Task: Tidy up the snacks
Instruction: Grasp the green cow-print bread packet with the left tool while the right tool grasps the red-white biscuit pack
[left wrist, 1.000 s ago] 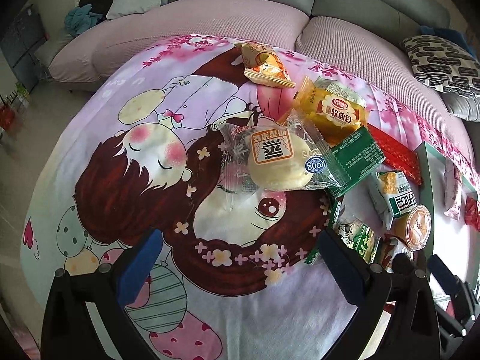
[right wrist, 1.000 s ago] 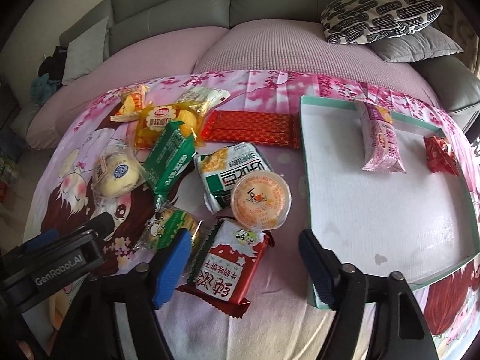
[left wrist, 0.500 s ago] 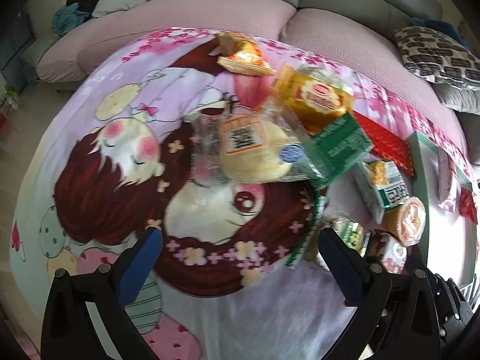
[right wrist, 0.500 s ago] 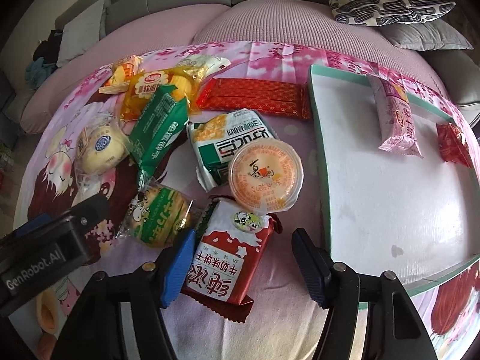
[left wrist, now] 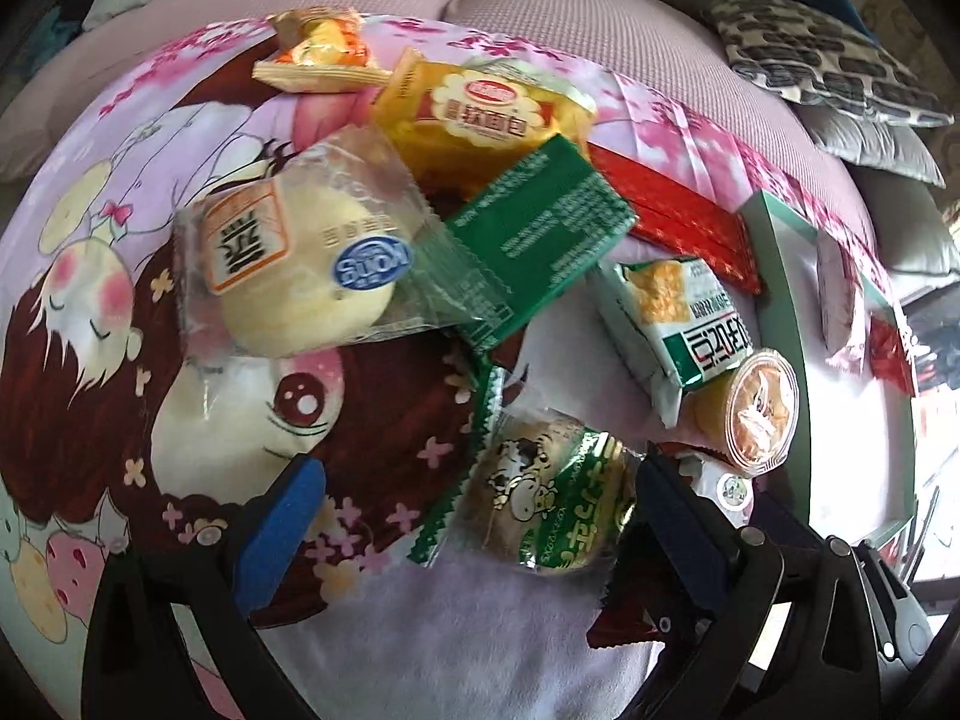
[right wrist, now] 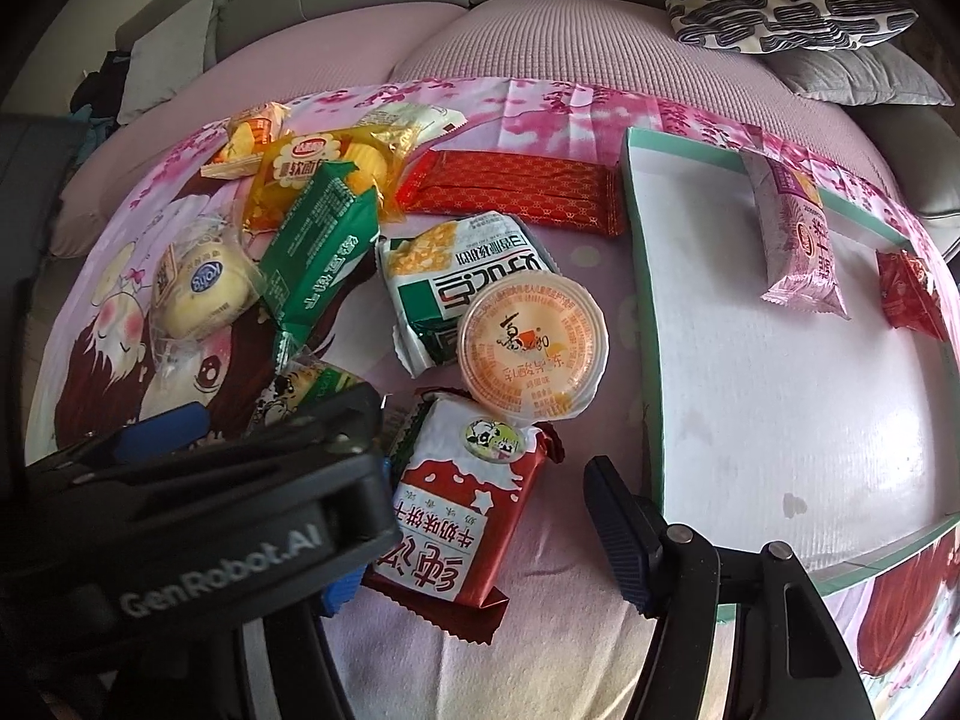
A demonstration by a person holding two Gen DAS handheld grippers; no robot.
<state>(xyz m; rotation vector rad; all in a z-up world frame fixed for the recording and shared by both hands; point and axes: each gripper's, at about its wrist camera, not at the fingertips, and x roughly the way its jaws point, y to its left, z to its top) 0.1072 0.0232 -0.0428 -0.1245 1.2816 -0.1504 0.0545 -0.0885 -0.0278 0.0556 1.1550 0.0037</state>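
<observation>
Under the left wrist camera, the left gripper point(left wrist: 474, 516) stands spread, pads clear of everything, with the cow-print cake point(left wrist: 555, 507) lying between its fingers and nearer the right one. Beyond the cake lies the clear-wrapped bun point(left wrist: 294, 276), and the green pack point(left wrist: 534, 240) overlaps the bun's edge. Right of the cake sit a jelly cup point(left wrist: 761, 411) and, farther right, the tray point(left wrist: 780, 276), its far side cut off by the picture's rim. A red-and-white biscuit pack shows only as a sliver behind the right finger.

From the right wrist camera, the right gripper point(right wrist: 486, 534) straddles the biscuit pack point(right wrist: 465, 516). Its right pad stands clear of the wrapper; the left pad is mostly hidden behind the other tool's black body, so whether it touches the pack cannot be told. The cup point(right wrist: 533, 348) overlaps the pack's far end. Right of the pack, the tray point(right wrist: 645, 312) holds a pink bar point(right wrist: 795, 240) and a small red packet point(right wrist: 909, 294). The cake is mostly covered.
</observation>
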